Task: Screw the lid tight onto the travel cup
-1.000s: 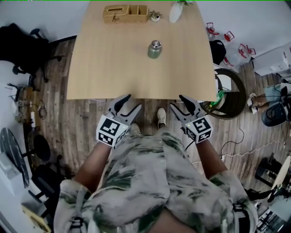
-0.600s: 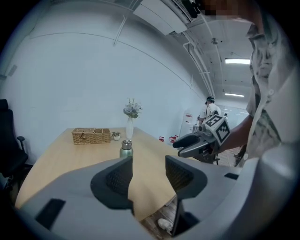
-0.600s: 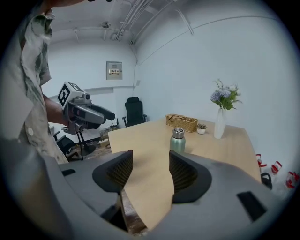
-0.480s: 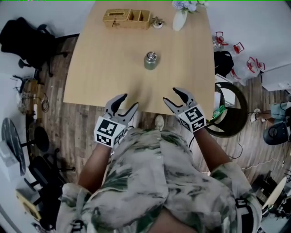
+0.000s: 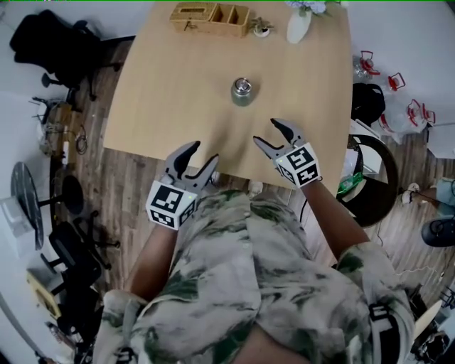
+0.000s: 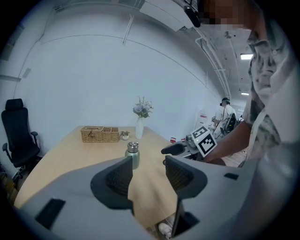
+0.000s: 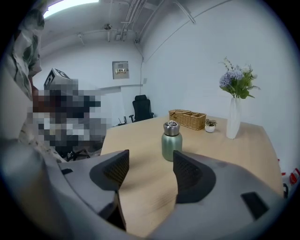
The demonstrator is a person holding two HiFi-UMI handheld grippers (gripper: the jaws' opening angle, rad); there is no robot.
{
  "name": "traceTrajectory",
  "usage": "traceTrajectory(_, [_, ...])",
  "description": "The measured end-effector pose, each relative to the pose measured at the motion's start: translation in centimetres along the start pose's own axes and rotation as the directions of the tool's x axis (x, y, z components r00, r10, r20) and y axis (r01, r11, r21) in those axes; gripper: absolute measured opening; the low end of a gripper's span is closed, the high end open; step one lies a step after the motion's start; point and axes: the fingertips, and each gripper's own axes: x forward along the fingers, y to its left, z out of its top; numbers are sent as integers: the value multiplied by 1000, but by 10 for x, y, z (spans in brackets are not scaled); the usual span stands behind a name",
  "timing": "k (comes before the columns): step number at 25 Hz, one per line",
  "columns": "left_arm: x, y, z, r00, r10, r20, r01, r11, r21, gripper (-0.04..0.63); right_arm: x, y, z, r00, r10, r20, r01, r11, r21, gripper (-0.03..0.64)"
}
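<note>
A green travel cup [image 5: 242,93] with a silver lid stands upright near the middle of the wooden table [image 5: 163,99]; it also shows ahead as the cup [image 6: 132,155] and the cup [image 7: 171,141] in both gripper views. My left gripper [image 5: 200,157] hovers open at the table's near edge, empty. My right gripper [image 5: 271,135] is open over the table's near part, short of the cup; its jaws have just been opening with nothing between them.
A wicker organiser [image 5: 209,18], a small potted plant [image 5: 261,27] and a white vase with flowers [image 5: 298,24] line the table's far edge. Black office chairs [image 5: 53,50] stand at the left; a round dark bin [image 5: 370,178] and bags sit at the right.
Both grippers have moved forward from in front of the table to its near edge, the right one farther and over the tabletop. The right jaws stand wider than before.
</note>
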Motion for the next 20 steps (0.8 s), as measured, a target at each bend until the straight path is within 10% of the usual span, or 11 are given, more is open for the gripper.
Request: traceTrajectory(20, [35, 75, 4, 985, -143, -97, 149, 987, 52, 216, 126, -63, 3, 993, -108, 39, 105, 991, 88, 412])
